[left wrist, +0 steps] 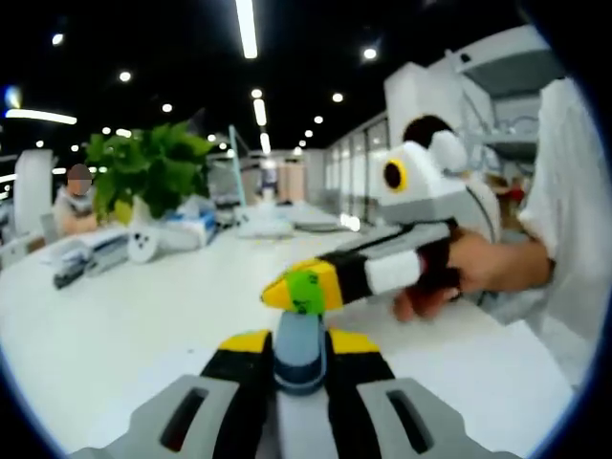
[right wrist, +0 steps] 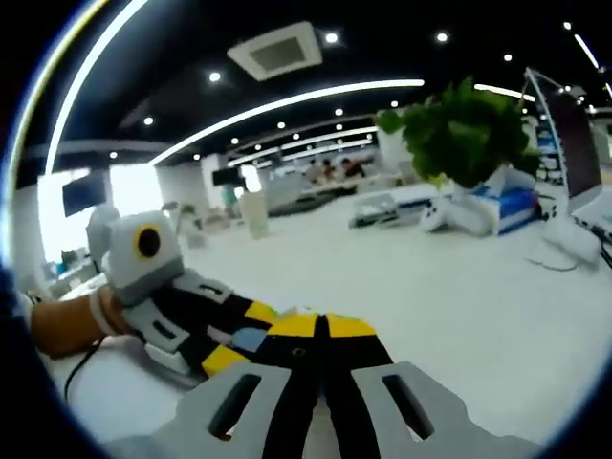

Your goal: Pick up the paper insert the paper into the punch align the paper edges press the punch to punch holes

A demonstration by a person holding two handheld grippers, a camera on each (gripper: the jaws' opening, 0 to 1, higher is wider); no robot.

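L gripper (left wrist: 300,346): jaws clamped on blue-grey punch handle (left wrist: 299,352), prob. to steady or press it. R gripper (right wrist: 325,330): jaws together, nothing between, tips beside L's. Paper (left wrist: 478,368) flat on white table (left wrist: 115,325), near punch; insertion not visible.

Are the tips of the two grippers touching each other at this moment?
Cannot tell. In the left gripper view the right gripper sits just above the left gripper, but overlap hides any gap. In the right gripper view they also overlap.
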